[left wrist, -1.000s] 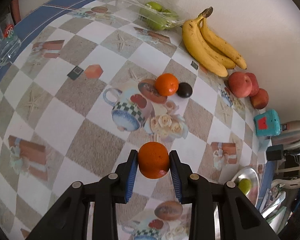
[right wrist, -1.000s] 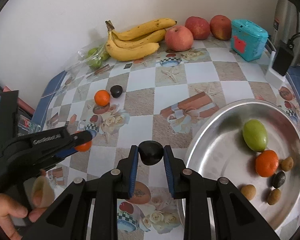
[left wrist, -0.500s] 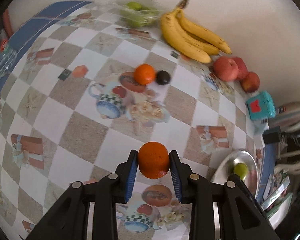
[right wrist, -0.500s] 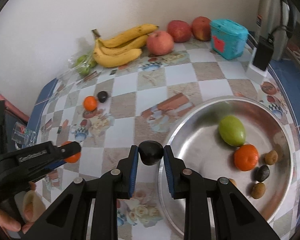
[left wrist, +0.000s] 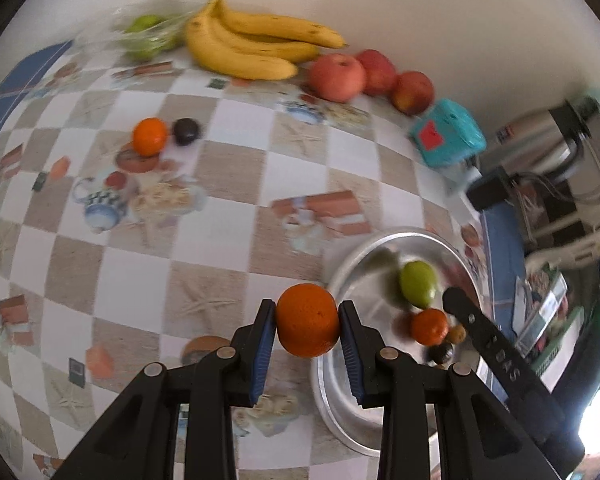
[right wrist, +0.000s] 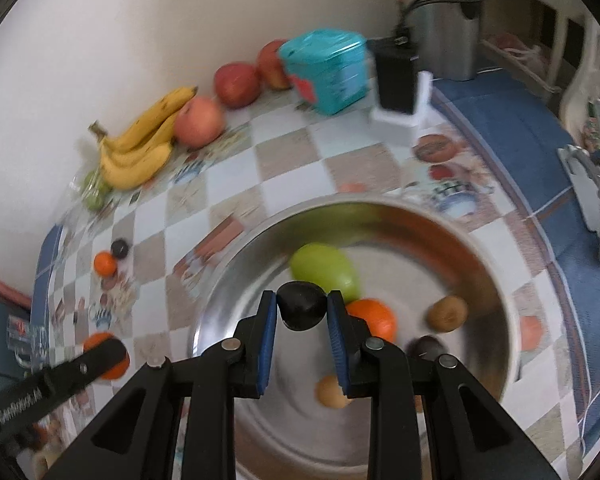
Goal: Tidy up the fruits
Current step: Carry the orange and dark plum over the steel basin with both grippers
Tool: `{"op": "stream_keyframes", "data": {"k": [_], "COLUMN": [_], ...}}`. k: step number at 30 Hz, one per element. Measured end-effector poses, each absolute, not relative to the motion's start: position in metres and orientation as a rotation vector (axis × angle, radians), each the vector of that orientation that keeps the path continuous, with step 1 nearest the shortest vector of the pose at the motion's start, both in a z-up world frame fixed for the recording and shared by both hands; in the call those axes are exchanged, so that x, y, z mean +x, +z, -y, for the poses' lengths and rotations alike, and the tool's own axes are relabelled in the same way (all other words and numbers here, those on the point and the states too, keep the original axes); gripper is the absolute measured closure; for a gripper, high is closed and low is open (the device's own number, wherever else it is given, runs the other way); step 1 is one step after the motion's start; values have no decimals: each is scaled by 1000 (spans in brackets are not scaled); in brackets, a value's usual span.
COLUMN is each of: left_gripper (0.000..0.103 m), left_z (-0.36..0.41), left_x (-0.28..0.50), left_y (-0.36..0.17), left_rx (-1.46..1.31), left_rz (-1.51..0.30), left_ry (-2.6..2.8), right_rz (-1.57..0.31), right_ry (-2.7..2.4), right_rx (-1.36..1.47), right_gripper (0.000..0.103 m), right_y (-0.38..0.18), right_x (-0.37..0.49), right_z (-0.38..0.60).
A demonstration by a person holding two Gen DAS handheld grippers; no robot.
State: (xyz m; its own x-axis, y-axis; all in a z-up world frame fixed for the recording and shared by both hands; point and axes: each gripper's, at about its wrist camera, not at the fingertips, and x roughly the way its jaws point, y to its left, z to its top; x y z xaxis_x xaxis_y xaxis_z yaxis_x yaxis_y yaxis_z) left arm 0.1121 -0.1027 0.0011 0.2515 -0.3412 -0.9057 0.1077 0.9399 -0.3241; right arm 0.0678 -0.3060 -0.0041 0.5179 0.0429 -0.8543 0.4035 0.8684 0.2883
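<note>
The left wrist view looks down from high over the checkered bench (left wrist: 228,184), facing the back wall. The right wrist view looks from close above the round steel bowl (right wrist: 496,280). Both views share this bowl (left wrist: 340,276) and the yellow bananas (left wrist: 252,46) (right wrist: 140,148).

Teal box (left wrist: 446,138) beside black charger (right wrist: 396,76); checkered tablecloth (left wrist: 236,184).

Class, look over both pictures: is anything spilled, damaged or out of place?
Nothing spilled or damaged. Only a small orange fruit and a dark round fruit lie loose mid-table, outside the round metal tray.
</note>
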Motion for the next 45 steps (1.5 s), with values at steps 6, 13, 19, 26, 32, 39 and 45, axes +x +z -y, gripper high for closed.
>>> {"op": "stream_keyframes", "data": {"k": [6,13,19,26,32,39,45], "left_gripper": [69,69,69,69,69,69,69], "left_z": [125,141,147,156,164,174,177], "left_x": [106,101,100,99,98,94,94], "left_y": [-2,-4,-7,-9,-16,-26,-33], "left_rx": [-187,-144,-122,-104,-80,-36,-23], "left_rz": [-1282,-1272,-1270,-1252,-1243,-1257,-1274], "left_ry": [-365,-389,-393,-408,-420,-424,-423], "right_rz": [-967,-965,-966,-964,-963,-975,-1011], "right_ry": [-286,-319,-337,-349,-341,-336,-323], "right_rx": [445,447,482,480,478,475,464], "right_gripper": [76,76,76,76,76,76,76], "right_y": [0,-5,-9,-11,-15,-22,-33], "right_x": [66,64,59,57,56,58,61], "right_z": [318,331,344,351,353,355,353]}}
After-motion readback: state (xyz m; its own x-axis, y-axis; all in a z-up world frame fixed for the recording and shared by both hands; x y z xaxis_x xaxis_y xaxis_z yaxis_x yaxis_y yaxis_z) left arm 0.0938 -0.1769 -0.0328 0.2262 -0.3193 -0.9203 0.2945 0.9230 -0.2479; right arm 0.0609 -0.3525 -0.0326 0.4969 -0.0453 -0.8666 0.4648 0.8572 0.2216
